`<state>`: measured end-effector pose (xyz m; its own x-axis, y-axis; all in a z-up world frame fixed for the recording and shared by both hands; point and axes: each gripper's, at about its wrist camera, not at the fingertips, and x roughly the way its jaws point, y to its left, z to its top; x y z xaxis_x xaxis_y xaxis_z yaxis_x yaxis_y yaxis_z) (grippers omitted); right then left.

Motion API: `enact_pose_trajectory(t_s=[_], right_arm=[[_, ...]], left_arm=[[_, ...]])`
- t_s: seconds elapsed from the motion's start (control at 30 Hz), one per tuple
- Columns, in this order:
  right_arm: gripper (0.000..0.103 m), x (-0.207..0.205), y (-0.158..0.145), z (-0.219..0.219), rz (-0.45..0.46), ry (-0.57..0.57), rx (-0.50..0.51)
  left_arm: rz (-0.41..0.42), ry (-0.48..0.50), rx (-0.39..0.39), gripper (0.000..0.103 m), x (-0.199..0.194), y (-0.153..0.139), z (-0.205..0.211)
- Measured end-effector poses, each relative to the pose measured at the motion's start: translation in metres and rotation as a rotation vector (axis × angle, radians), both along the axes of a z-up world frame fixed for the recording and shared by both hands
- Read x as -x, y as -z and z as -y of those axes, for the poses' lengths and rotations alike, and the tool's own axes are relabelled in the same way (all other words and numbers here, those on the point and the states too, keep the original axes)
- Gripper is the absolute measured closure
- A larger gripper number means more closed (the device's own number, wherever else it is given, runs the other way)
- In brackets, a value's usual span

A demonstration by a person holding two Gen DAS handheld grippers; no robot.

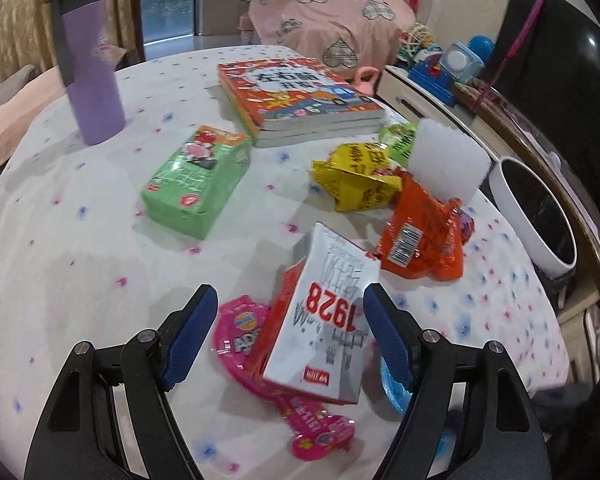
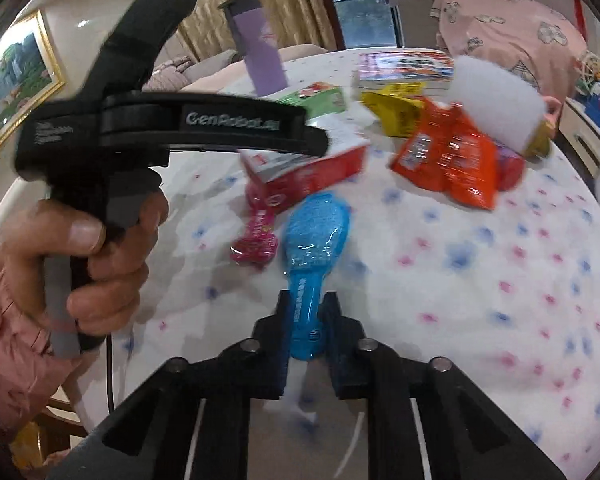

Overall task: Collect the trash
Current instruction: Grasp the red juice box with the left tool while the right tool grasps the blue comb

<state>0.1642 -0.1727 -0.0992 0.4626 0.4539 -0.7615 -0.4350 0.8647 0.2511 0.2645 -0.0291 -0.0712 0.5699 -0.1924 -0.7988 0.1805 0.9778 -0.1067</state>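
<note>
Left wrist view: the left gripper stands wide, its blue pads either side of a red-and-white carton that lies over a pink wrapper on the flowered tablecloth; contact cannot be told. Right wrist view: a hand grips the left tool's handle, and the right gripper is closed on the narrow end of a blue wrapper, beside the pink one, with an orange packet farther right.

Left tool open, pads clear of the carton standing tilted between them. Under the carton, toward the left pad, a pink wrapper. Beyond the tool, an orange packet, yellow packet and white foam. Ahead-left, a green box, books, purple flask. Far right off the tabletop, a bin.
</note>
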Motion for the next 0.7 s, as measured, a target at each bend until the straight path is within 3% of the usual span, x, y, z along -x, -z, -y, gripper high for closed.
enact_pose_trajectory(t_s=[0.03,0.2,0.23,0.3,0.33,0.5,0.57,0.7], right_arm=[[0.103,0.003,0.001,0.016,0.003,0.041,0.032],[0.103,0.012,0.001,0.072,-0.021,0.151,0.000],[0.099,0.011,-0.001,0.078,-0.028,0.162,-0.028],[0.097,0.010,-0.003,0.081,-0.036,0.169,-0.065],[0.096,0.010,-0.004,0.078,-0.036,0.161,-0.080],[0.087,0.000,-0.003,0.049,-0.055,0.101,-0.130],[0.069,-0.004,-0.002,0.034,-0.060,0.082,-0.153],[0.067,-0.014,0.002,0.012,-0.073,0.057,-0.137]], left_arm=[[-0.002,0.011,-0.004,0.026,0.000,0.001,0.003],[0.002,0.048,-0.043,0.027,0.003,0.008,0.020],[0.007,0.055,-0.053,0.029,0.004,0.008,0.022],[0.010,0.065,-0.054,0.066,0.006,0.006,0.023],[-0.004,0.073,-0.045,0.074,0.006,0.006,0.022],[0.015,0.044,0.028,0.074,0.022,-0.014,-0.002],[0.018,0.020,0.074,0.074,0.031,-0.021,-0.018],[0.016,-0.028,0.123,0.074,0.052,-0.025,-0.042]])
